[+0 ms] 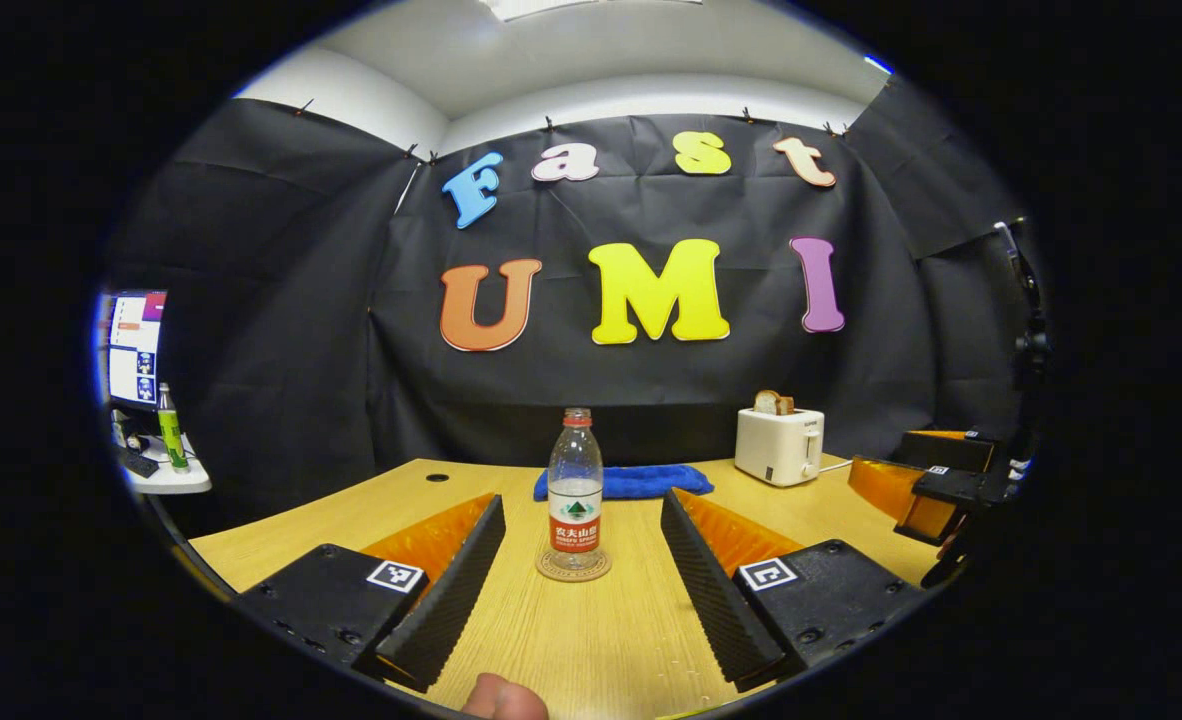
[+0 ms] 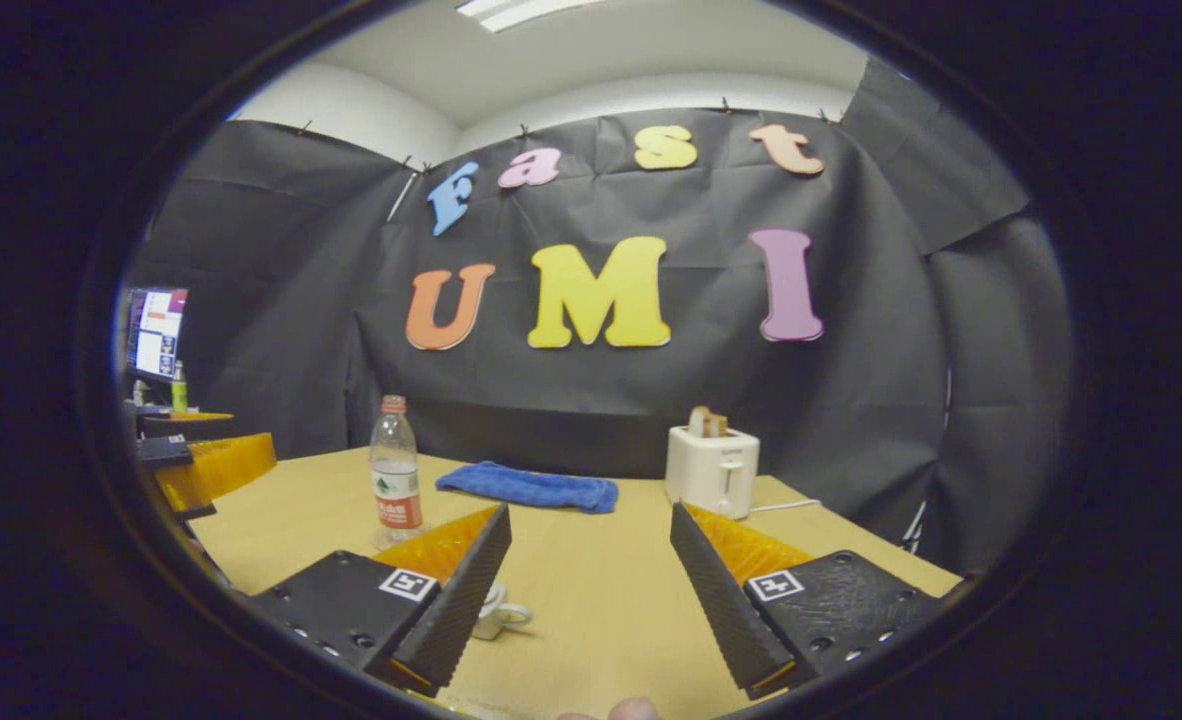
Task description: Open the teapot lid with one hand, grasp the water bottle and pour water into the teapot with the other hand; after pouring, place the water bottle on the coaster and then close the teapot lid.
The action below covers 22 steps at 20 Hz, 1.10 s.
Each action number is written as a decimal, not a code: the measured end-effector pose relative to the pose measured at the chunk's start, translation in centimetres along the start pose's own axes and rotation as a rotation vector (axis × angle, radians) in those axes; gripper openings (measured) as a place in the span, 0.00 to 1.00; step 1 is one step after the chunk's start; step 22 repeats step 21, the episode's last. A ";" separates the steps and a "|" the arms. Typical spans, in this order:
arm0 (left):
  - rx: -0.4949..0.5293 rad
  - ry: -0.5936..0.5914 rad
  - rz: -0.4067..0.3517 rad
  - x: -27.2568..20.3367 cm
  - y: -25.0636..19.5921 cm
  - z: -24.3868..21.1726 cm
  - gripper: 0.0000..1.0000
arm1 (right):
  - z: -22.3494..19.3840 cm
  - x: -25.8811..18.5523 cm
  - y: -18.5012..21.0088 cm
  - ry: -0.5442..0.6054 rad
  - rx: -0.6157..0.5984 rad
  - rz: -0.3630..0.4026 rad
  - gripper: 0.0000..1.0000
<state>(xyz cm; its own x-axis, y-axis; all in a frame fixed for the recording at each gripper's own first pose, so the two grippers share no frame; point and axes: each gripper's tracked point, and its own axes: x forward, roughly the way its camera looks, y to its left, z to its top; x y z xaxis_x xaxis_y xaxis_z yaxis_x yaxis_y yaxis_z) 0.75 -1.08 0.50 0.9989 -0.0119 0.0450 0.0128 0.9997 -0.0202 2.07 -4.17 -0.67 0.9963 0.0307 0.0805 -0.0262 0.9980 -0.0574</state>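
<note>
A clear water bottle (image 1: 574, 490) with a red cap and red label stands upright on a round coaster (image 1: 573, 570) in the middle of the wooden table. My left gripper (image 1: 583, 520) is open, its fingers on either side of the bottle but short of it, not touching. In the right gripper view the bottle (image 2: 396, 485) stands at the left. My right gripper (image 2: 591, 515) is open with nothing between its fingers. A white teapot (image 2: 501, 612) peeks out from behind its left finger, mostly hidden; I cannot see its lid.
A blue towel (image 1: 623, 481) lies behind the bottle and a white toaster (image 1: 779, 445) with bread stands at the back right. The right gripper (image 1: 916, 490) shows at the table's right edge. A side desk with a monitor (image 1: 136, 345) is at the left.
</note>
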 end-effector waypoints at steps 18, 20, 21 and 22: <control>0.049 -0.035 0.007 -2.4 -1.0 2.0 0.98 | 3.7 -6.2 -0.7 -0.061 -0.036 -0.110 0.96; 0.047 -0.036 0.004 -2.4 -1.1 2.1 0.98 | 3.7 -6.2 -0.5 -0.054 -0.039 -0.108 0.96; 0.047 -0.038 0.007 -2.4 -0.9 2.1 0.98 | 3.8 -6.1 -0.6 -0.051 -0.038 -0.108 0.97; 0.047 -0.038 0.007 -2.4 -0.9 2.1 0.98 | 3.8 -6.1 -0.6 -0.051 -0.038 -0.108 0.97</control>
